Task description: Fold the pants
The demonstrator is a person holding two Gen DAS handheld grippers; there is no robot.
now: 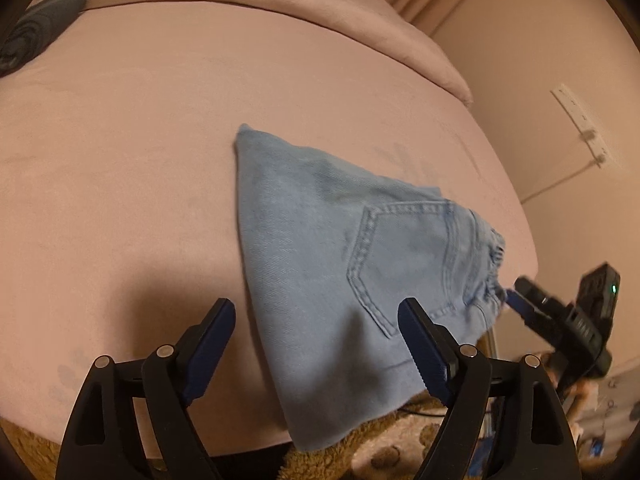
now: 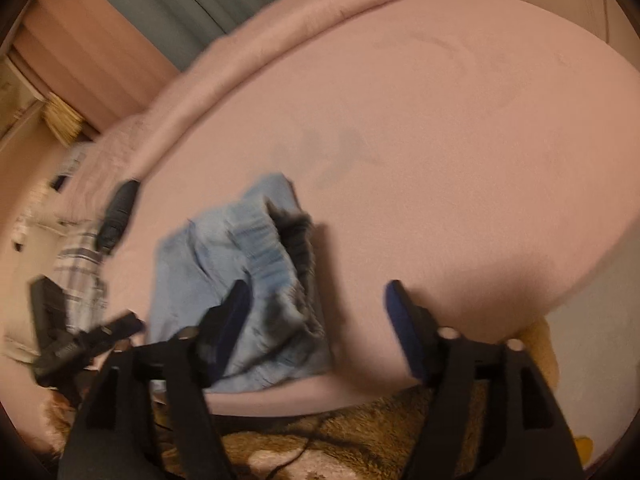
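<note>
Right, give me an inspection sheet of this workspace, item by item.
Surface: pink bed sheet, smooth.
Job's things: folded light blue denim pants, lower edge overhanging the bed.
Clutter: dark grey rolled fabric at the far corner.
Grippers: left claw open over the pants' lower part; right claw open at the waistband; neither holds anything.
Cables: thin cord on the beige wall.
Surroundings: brown fluffy rug, curtains.
</note>
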